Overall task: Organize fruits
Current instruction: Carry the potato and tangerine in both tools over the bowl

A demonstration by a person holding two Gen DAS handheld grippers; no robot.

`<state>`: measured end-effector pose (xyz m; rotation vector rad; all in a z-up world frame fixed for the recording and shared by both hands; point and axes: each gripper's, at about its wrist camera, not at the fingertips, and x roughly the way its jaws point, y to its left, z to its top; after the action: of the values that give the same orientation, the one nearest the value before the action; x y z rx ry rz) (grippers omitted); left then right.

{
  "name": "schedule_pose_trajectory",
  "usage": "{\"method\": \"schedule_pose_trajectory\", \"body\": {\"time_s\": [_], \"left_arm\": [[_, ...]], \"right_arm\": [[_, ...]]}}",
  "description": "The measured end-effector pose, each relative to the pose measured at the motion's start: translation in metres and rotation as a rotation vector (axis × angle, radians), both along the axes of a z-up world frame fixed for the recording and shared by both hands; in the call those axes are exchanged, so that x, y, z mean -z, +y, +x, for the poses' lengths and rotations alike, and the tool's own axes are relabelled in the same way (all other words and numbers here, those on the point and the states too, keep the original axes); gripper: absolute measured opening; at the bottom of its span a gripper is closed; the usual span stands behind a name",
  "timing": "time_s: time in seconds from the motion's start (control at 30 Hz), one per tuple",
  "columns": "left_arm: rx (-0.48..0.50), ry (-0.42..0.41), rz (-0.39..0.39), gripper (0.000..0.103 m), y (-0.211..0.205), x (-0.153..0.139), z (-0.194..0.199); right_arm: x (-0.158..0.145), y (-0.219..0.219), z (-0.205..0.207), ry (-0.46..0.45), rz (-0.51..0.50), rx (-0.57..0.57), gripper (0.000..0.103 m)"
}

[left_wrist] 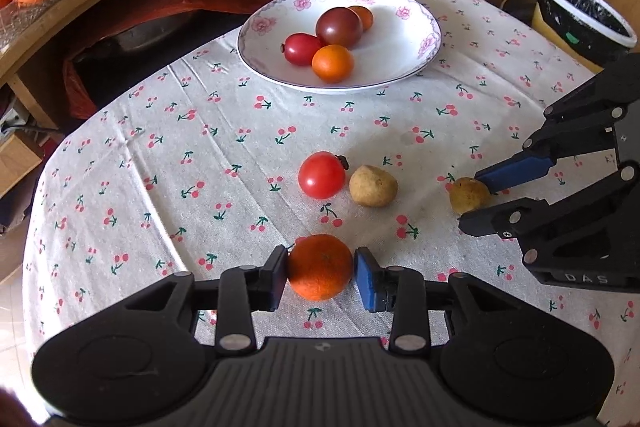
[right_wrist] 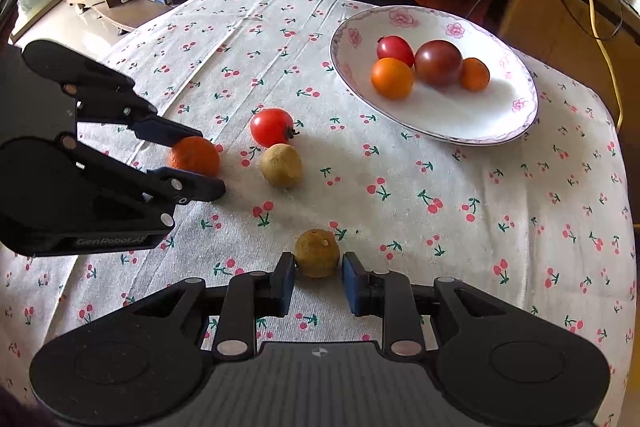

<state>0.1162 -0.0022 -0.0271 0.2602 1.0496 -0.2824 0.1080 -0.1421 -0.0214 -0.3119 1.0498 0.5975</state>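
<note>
Straddling a small orange point(left_wrist: 320, 267) low in the left wrist frame, the left gripper point(left_wrist: 321, 277) has its pads touching or just shy of the peel (a firm grip cannot be told). At bottom centre of the right wrist frame, the right gripper point(right_wrist: 319, 277) brackets a tan round fruit point(right_wrist: 317, 253), with a narrow gap beside the blue pad point(right_wrist: 352, 281). A red tomato point(right_wrist: 272, 127) and second tan fruit point(right_wrist: 281, 165) sit mid-cloth; upper right, the flowered plate point(right_wrist: 480, 123) holds four fruits.
</note>
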Motion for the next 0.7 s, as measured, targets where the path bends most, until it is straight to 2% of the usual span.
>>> {"method": "schedule_pose_trajectory", "body": {"time_s": [0.17, 0.43, 0.7], "left_arm": [[-0.004, -0.007, -0.042, 0.044, 0.009, 0.002, -0.003], [0.025, -0.019, -0.001, 0.042, 0.002, 0.000, -0.004], [0.038, -0.038, -0.024, 0.042, -0.003, -0.013, 0.004]], "right_arm": [[0.000, 0.000, 0.003, 0.012, 0.007, 0.018, 0.021], [-0.001, 0.002, 0.002, 0.010, 0.001, 0.024, 0.019], [-0.008, -0.007, 0.010, 0.001, 0.031, 0.057, 0.018]]}}
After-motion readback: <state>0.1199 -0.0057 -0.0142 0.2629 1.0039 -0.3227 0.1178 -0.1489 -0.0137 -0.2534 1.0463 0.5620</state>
